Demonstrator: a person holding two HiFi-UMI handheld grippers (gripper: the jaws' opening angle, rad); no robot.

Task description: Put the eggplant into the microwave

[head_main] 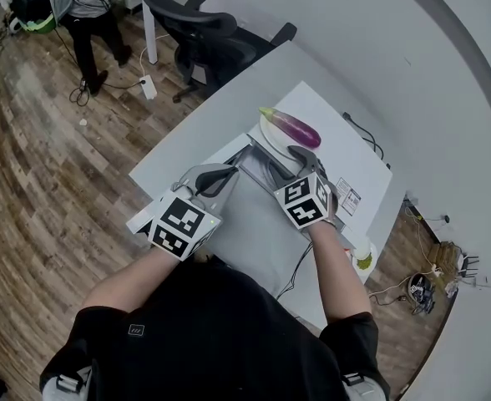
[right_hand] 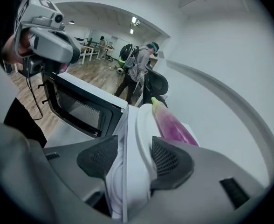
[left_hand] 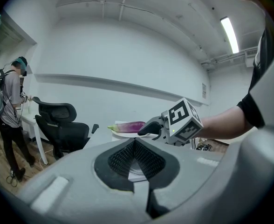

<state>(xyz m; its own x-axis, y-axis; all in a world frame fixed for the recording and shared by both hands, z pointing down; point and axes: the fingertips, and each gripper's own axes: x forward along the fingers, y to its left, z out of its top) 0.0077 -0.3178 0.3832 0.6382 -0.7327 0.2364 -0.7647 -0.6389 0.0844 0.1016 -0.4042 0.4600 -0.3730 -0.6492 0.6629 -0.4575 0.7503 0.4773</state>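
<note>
The eggplant (head_main: 294, 127) is not in the microwave (head_main: 346, 153) yet. It lies on a white plate (right_hand: 144, 125) on top of the oven, just above the middle of the head view, so the main move is still to come.

The door (right_hand: 81, 106) already stands open. It shows at the left of my right gripper view with its dark mesh window turned my way, so I judge that step done.

My right tongs (right_hand: 133, 150) are spread wide, at the near end of the plate. The plate's rim and the oven's top edge stand between the two pads. I don't think the pads press on either, so this hand holds nothing. The purple end of the eggplant sits just past the right-hand pad.

My left tongs (left_hand: 135, 146) have their pads together at the tips, and I see nothing held between them. In the head view they hover left of centre, near the open door, above the worktop (head_main: 179, 161).

What is left, as I judge it:
- close on the plate or the eggplant
- bring it down from the top and round to the opening
- set it inside
- perhaps shut the door
</note>
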